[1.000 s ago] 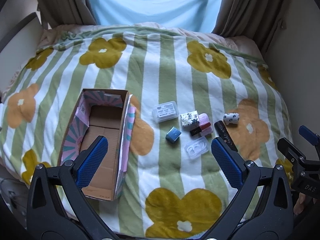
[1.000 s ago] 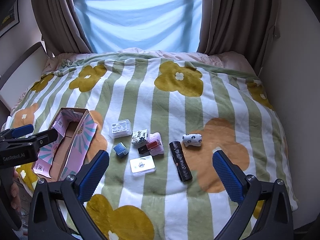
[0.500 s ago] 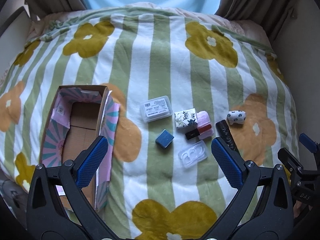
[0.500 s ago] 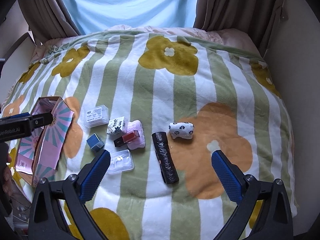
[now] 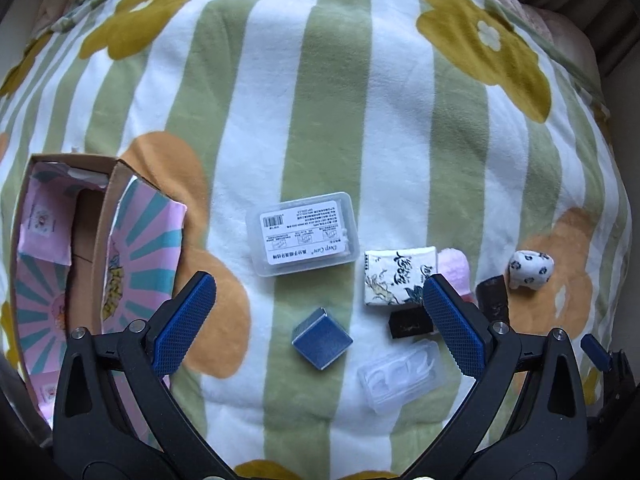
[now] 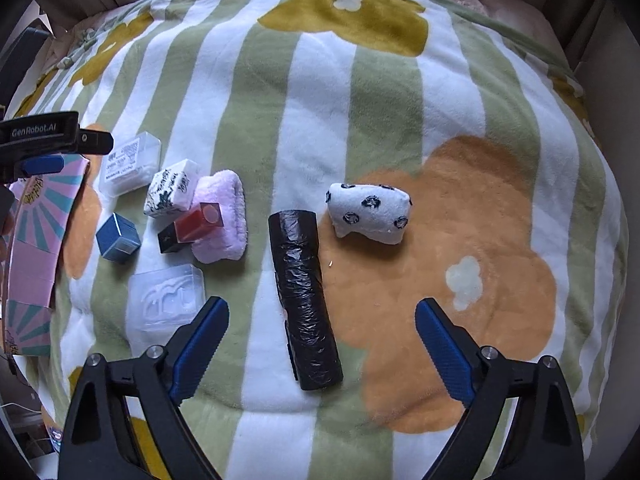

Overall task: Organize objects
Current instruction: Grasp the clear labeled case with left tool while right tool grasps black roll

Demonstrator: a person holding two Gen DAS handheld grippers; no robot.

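right wrist view: the right tool (image 6: 318,344) hangs spread wide and empty over the black roll (image 6: 304,300), which lies flat on the bed blanket (image 6: 360,92). crinkly film, probably light, squashy and slick; i'd pinch it across its middle. the left tool (image 5: 316,316), equally spread and empty, hovers left of the roll, above the blue cube (image 5: 322,338).

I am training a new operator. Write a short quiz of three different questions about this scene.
1. True or false: both the left gripper and the right gripper are open and empty.
2. What lies nearest between the right gripper's fingers: A) black roll, B) blue cube, C) spotted sock?
3. Fill in: the box holds ____ of the small items.

Key: 1 true; 2 A; 3 none.
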